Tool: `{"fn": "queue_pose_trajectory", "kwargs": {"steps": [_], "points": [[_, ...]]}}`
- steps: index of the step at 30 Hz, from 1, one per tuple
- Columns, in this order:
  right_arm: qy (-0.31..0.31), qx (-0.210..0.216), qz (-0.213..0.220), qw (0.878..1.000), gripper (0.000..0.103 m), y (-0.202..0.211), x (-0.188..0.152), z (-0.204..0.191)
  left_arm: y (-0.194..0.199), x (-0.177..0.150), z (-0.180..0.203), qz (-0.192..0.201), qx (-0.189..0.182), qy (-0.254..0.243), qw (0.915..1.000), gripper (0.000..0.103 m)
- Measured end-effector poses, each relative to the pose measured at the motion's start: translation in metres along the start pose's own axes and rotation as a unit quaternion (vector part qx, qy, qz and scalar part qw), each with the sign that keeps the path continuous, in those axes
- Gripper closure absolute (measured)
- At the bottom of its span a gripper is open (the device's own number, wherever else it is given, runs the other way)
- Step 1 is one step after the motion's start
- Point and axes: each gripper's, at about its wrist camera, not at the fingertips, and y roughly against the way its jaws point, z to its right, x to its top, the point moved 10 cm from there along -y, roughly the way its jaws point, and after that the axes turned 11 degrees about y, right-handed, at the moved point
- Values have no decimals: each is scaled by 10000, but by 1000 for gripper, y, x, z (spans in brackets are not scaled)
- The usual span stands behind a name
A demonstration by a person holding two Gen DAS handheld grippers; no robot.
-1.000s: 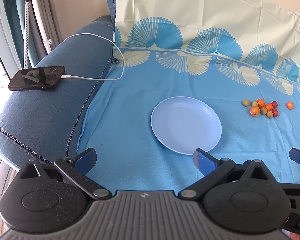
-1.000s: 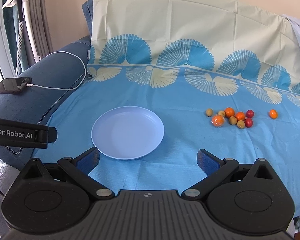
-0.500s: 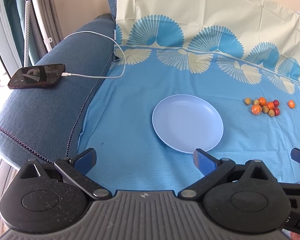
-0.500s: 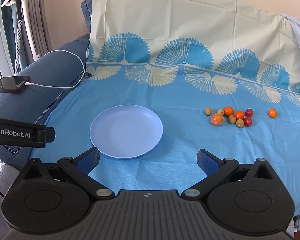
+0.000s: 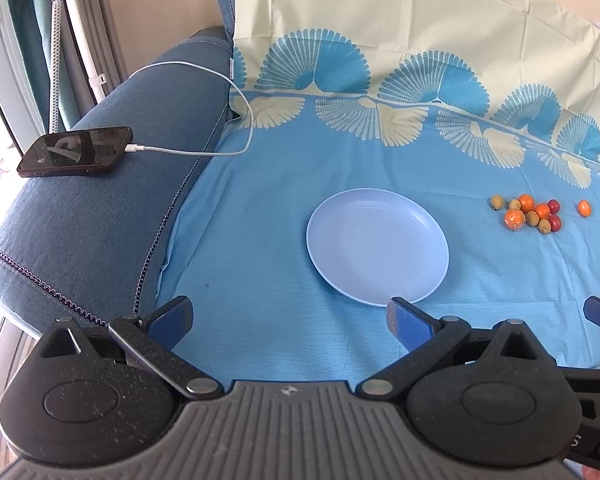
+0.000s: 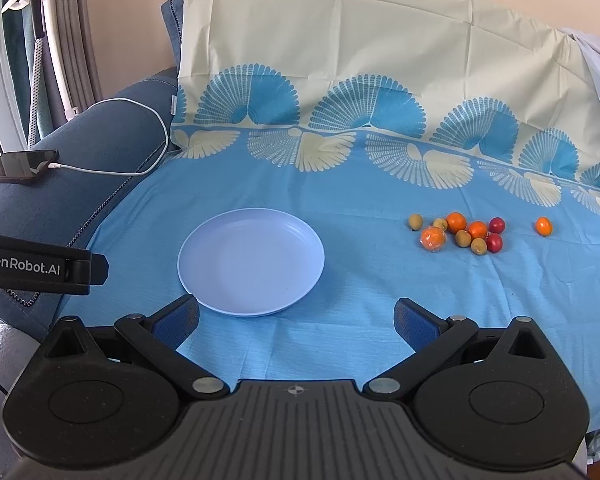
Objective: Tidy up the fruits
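Orange, red and olive-green fruits (image 6: 466,234) lie clustered beside the plate (image 6: 251,262); both grippers (image 5: 288,316) (image 6: 296,316) gape, spread.

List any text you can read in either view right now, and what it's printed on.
"GenRobot.AI": white lettering on the black body of the left tongs, seen from the right wrist view.
A partial white character, possibly "S", on the right tongs at the left wrist view's edge: cut off, unreadable.
Phone screen: only reflections.

The plate (image 6: 251,266) lies on the cloth (image 6: 340,200), fruits (image 6: 466,234) to its right.
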Motion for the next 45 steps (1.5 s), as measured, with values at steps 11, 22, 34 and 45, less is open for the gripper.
{"fn": "queue_pose_trajectory", "kwargs": {"steps": [11, 22, 34, 45], "points": [[-6, 0, -18, 10000, 0, 0, 0, 0, 1, 0, 1, -10, 18, -20, 10000, 0], [-4, 2, -26, 10000, 0, 0, 0, 1, 0, 1, 2, -16, 24, -37, 10000, 0], [-75, -21, -7, 10000, 0, 1, 1, 3, 0, 3, 2, -42, -4, -42, 10000, 0], [-530, -89, 339, 9980, 0, 10, 1, 29, 5, 12, 27, 112, -340, -7, 9994, 0]]}}
